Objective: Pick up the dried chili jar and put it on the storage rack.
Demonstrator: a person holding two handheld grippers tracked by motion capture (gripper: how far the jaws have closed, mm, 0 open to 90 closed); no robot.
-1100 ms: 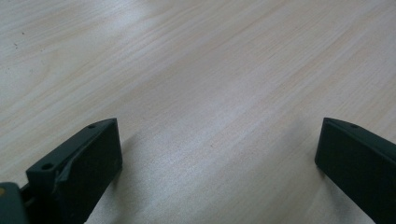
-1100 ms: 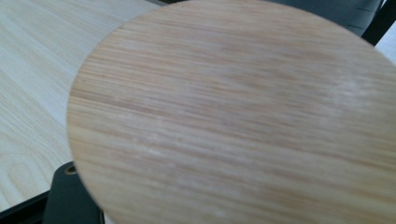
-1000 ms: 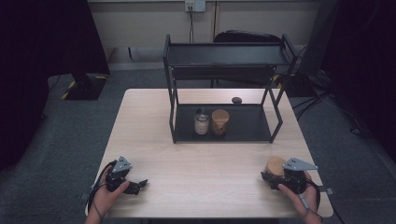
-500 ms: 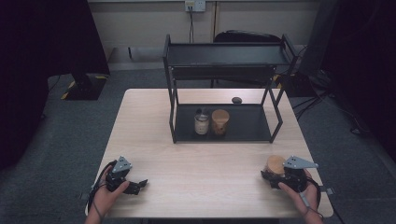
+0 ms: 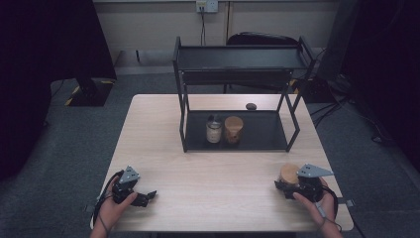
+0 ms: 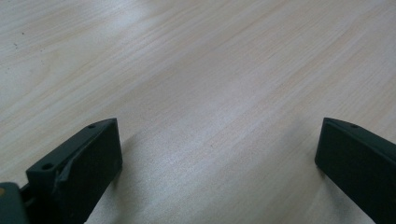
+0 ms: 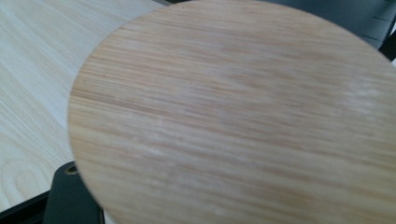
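The work in hand looks like the very start of a pick: the right gripper (image 5: 283,187) sits at the table's (image 5: 218,163) near right corner, about five o'clock from the table's middle, right against a round wooden-topped jar (image 5: 289,173). In the right gripper view that wooden lid (image 7: 243,116) lies very close under the camera, with one black jaw showing at the lower left beside it; the other jaw is hidden, so whether the claw has closed on the jar or merely brackets it cannot be told. The left gripper (image 5: 148,196) rests at about seven o'clock, near the front left corner, its jaws spread wide over bare wood and holding nothing, as the left gripper view shows. Well apart, at twelve o'clock, stands a black two-tier rack (image 5: 237,74), and on its lower shelf a small glass jar (image 5: 213,130) stands just beside a similar wooden-lidded jar (image 5: 233,129). Judging from this layout, the likely next move is to secure a firm grip on the near jar, lift it upright and carry it toward the rack, keeping clear of the frame's front posts.
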